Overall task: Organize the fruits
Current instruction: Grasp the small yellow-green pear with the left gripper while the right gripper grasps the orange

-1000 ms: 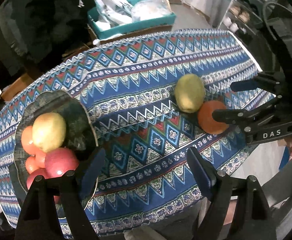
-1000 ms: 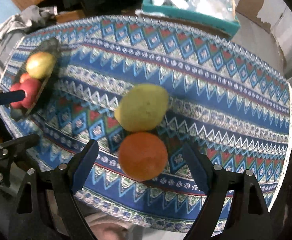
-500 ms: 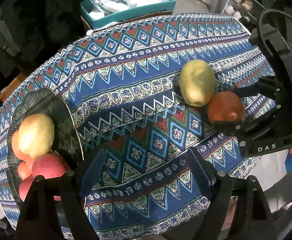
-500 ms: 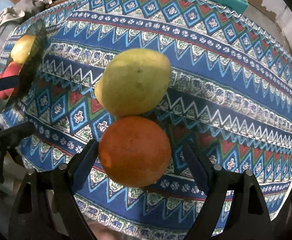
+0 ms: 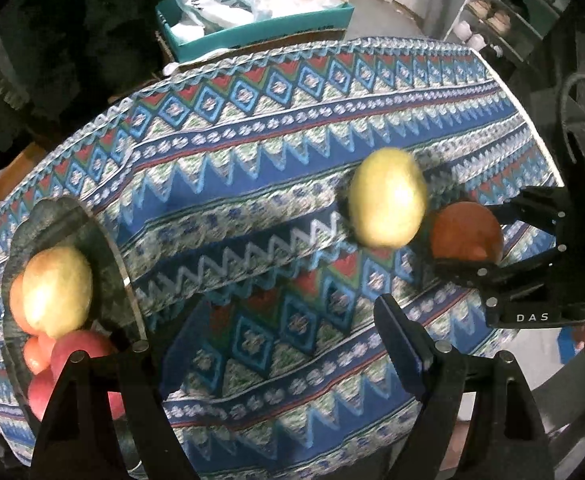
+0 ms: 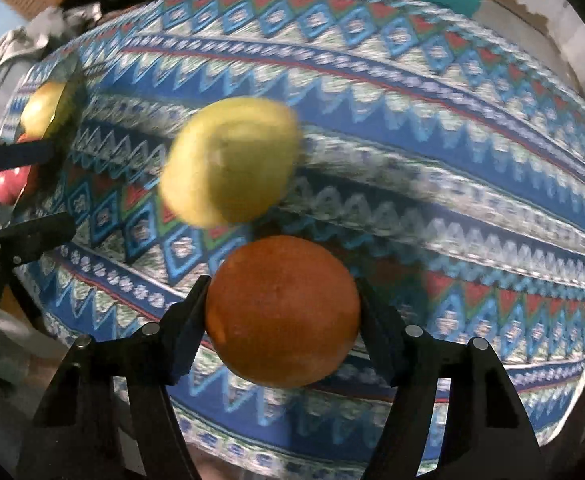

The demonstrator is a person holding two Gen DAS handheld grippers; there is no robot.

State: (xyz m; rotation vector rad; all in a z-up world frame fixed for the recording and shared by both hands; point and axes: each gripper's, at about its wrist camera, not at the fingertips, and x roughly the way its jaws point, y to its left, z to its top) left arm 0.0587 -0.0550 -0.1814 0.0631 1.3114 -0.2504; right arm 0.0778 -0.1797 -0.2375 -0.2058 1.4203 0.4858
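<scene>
The right gripper point(image 6: 282, 312) has its fingers pressed against both flanks of the orange point(image 6: 282, 310), near the table's point(image 5: 372, 92) right edge; whether the fruit has left the patterned cloth cannot be told. The yellow-green pear point(image 6: 230, 160) lies just beside it, toward the table's middle, blurred. The left gripper point(image 5: 288, 344) hangs with its fingers spread wide and holding nothing, over the near edge. At the left end a dark glass bowl point(image 5: 120, 264) already holds another pear point(image 5: 56, 290), red apples point(image 5: 78, 350) and smaller orange fruit.

The orange looks firm, round and moderately heavy, with a pebbled skin that should give fair friction; being a ball, it could roll out if gripped off-centre, so a hold across its widest girth, as here, seems soundest. The pear is likely smoother and more easily bruised, best taken across its broad belly.
</scene>
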